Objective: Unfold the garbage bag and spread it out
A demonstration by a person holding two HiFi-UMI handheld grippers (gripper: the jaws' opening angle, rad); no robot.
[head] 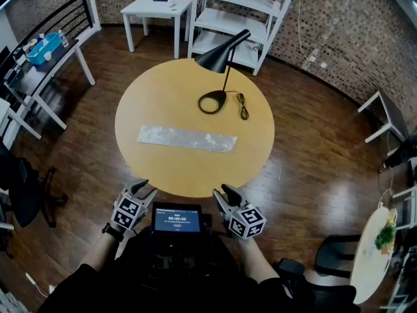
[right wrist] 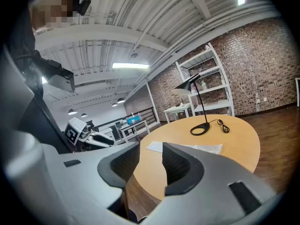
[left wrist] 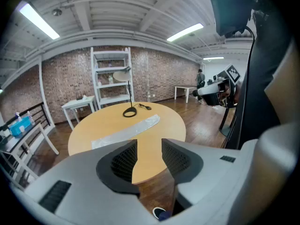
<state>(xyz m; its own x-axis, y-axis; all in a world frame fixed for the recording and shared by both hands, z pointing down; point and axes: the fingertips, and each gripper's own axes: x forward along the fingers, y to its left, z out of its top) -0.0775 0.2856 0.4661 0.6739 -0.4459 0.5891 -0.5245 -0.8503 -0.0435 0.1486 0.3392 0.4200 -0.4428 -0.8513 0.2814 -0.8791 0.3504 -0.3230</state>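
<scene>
A folded, clear garbage bag (head: 187,138) lies flat as a long strip across the middle of the round wooden table (head: 150,96). It also shows in the left gripper view as the garbage bag (left wrist: 125,131) and in the right gripper view as the garbage bag (right wrist: 190,147). My left gripper (head: 142,186) hovers just off the table's near edge, open and empty. My right gripper (head: 226,192) is beside it at the near edge, open too, with nothing between its jaws. Both are well short of the bag.
A black desk lamp (head: 220,57) with its cord (head: 242,105) stands on the table behind the bag. White shelves (head: 241,18) and a small white table (head: 158,10) are at the back, a desk (head: 39,57) at the left. A screen (head: 176,220) sits at my chest.
</scene>
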